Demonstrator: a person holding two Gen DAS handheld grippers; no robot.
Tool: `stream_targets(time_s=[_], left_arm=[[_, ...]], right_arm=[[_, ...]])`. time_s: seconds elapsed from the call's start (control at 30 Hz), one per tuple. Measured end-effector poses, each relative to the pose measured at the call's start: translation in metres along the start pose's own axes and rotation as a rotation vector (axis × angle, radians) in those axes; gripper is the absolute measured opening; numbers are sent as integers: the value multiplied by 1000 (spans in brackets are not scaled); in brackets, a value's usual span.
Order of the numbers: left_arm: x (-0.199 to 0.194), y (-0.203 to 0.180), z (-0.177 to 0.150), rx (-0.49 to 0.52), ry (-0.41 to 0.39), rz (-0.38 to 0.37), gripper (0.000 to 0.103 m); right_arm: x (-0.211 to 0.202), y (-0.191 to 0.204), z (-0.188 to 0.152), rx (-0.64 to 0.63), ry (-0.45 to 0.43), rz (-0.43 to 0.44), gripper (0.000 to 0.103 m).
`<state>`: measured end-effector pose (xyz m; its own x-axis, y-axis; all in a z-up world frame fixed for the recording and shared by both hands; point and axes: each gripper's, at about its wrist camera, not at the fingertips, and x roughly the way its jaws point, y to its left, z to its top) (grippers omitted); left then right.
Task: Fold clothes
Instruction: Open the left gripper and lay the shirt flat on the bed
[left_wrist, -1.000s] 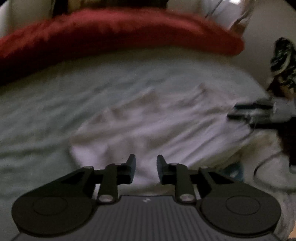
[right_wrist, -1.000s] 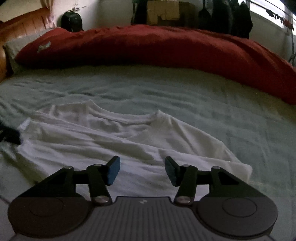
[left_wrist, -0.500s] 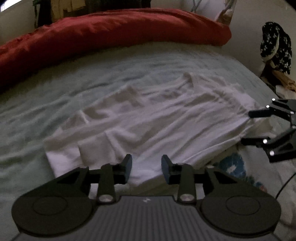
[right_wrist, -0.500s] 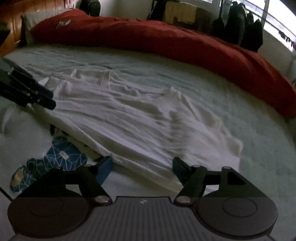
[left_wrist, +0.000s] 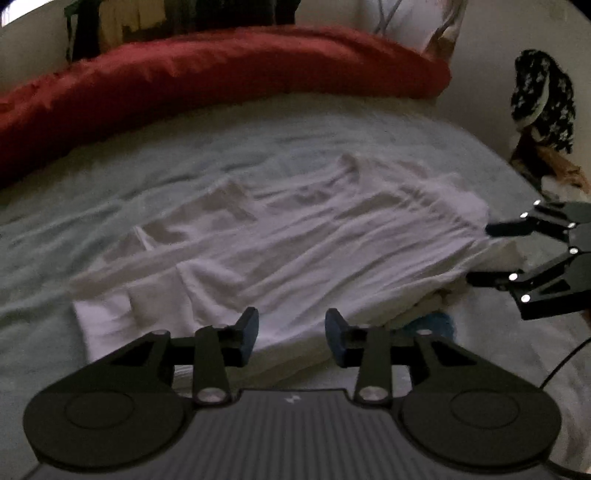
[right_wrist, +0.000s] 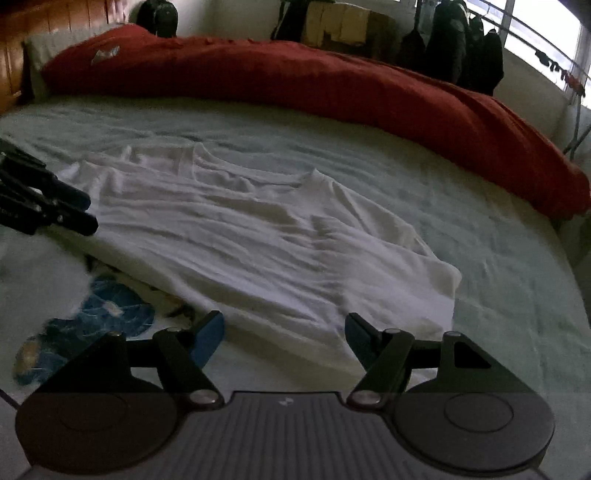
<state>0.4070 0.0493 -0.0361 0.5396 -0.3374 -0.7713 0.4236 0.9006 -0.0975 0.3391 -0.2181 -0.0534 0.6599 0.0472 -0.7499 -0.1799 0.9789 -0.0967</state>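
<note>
I see a white t-shirt (right_wrist: 258, 236) lying flat and wrinkled on the pale green bed sheet (right_wrist: 480, 221). Its neck points to the far side, toward the long red blanket (right_wrist: 332, 85) along the back of the bed. My left gripper (left_wrist: 291, 332) hangs over the near edge of the shirt with its fingers apart, holding nothing. My right gripper (right_wrist: 284, 336) is also spread wide and empty, just above the bottom hem near the right corner. The hem runs in a slanted line in front of my right fingers. A blue patterned cloth (right_wrist: 110, 314) peeks out from under the shirt's near edge on the left side. There is lots of bare sheet to the right of the shirt and between the shirt and the red blanket. Dark clothes (right_wrist: 461, 48) hang by the window behind the bed.
</note>
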Motion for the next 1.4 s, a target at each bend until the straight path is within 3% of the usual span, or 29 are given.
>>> stream_targets(time_s=[0.1,0.33,0.37,0.43,0.5,0.73,0.9,1.0,1.07,1.17,1.23,1.4], left_arm=[[-14,-11,-3,37,22,1,43],[-20,-30,-31,80,59,20,44],[-21,-31,-35,81,61,25,45],[-23,-33,-44,84,65,35,47],[-25,-36,-52,86,69,45,47],[-31,-41,-82,94,84,73,49],[-46,-44,-99,95,50,91,49],[-58,-48,-109,99,28,58,49],[-64,-50,-119,120,32,48,49],[-70,-53,-136,160,46,40,50],[-78,-52,-147,173,57,38,54],[-98,-55,-162,133,110,66,56]], right_arm=[[-17,4,3,7,5,29,79],[-2,44,-9,-14,86,75,81],[4,47,-13,-8,105,66,82],[12,49,-17,10,115,43,97],[16,47,-16,34,129,27,103],[22,43,-18,70,136,31,103],[18,43,-21,88,116,22,103],[-4,43,-23,102,46,44,103],[-21,49,-31,68,12,74,103],[-28,63,-58,-2,90,87,103],[-41,64,-79,-15,93,87,103],[-72,51,-116,-2,154,131,103]])
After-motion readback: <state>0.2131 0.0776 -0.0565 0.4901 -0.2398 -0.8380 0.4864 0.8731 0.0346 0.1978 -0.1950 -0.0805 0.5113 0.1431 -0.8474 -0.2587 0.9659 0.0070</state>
